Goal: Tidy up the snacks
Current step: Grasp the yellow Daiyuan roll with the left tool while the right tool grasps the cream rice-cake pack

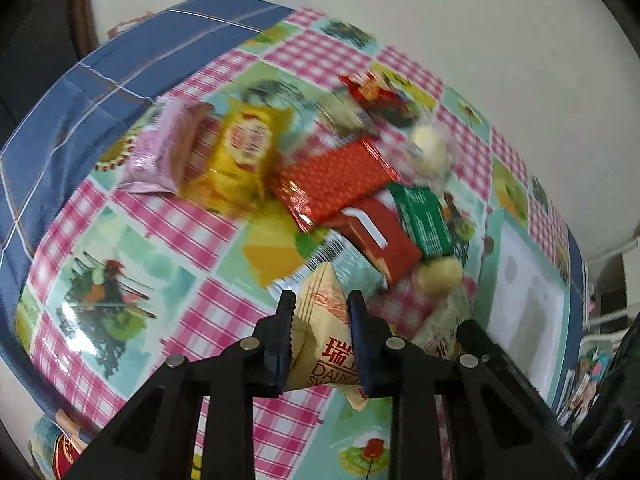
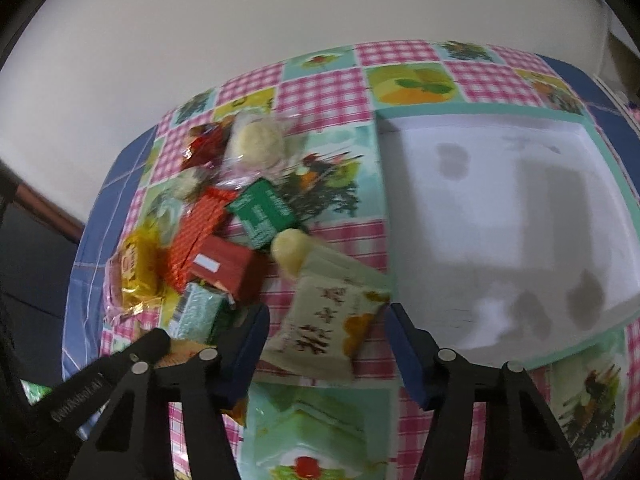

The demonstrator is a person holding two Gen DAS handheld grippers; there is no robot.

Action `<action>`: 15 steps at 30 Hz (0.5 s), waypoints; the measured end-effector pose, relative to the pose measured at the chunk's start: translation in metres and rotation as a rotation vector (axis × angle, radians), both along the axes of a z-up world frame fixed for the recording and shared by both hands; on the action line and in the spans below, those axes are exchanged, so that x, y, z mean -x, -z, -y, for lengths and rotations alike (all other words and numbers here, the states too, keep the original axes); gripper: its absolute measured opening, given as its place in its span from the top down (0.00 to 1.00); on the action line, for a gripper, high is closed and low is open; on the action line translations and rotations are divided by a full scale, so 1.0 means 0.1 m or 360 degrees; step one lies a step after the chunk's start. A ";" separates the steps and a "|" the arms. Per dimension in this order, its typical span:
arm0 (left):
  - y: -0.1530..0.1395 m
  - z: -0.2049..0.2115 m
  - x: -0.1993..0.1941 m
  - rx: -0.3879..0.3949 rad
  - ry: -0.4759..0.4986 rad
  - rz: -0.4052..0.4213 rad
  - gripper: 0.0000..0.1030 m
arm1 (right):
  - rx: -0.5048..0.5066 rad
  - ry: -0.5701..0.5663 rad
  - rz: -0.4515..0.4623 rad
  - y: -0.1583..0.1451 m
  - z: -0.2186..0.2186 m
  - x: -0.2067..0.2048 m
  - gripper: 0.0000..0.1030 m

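Patchwork tablecloth (image 2: 320,92), white tray (image 2: 500,216) empty, snack pile (image 2: 224,240) beside it.
Left gripper (image 1: 320,308) is clenched on a beige packet (image 1: 320,328); right gripper (image 2: 326,320) straddles a pale packet (image 2: 328,328), pads apparently not pressing. That slick wrapper may slip or skew when squeezed.

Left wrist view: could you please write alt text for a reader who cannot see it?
The left gripper is shut on a beige snack packet, its jaws pinching both sides. Beyond it, a pile of wrapped snacks lies on a patchwork tablecloth, with a white box to the right.
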State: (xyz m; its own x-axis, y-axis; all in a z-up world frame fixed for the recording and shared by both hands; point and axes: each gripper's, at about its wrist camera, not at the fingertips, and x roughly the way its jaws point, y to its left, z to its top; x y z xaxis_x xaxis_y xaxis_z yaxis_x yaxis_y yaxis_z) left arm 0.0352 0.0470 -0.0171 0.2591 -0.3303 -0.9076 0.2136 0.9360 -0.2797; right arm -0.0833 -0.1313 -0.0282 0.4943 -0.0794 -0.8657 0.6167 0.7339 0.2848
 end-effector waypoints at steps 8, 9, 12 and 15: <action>-0.06 -0.15 -0.07 0.0046 -0.0087 0.0019 0.74 | -0.0038 0.0005 -0.0094 0.19 0.00 -0.16 0.44; -0.06 -0.16 -0.07 0.0050 -0.0090 0.0019 0.74 | -0.0044 0.0011 -0.0103 0.20 0.01 -0.17 0.44; -0.07 -0.18 -0.08 0.0054 -0.0100 0.0024 0.74 | -0.0053 0.0047 -0.0137 0.26 0.04 -0.18 0.44; -0.07 -0.18 -0.09 0.0055 -0.0106 0.0023 0.74 | -0.0051 0.0075 -0.0144 0.28 0.07 -0.18 0.44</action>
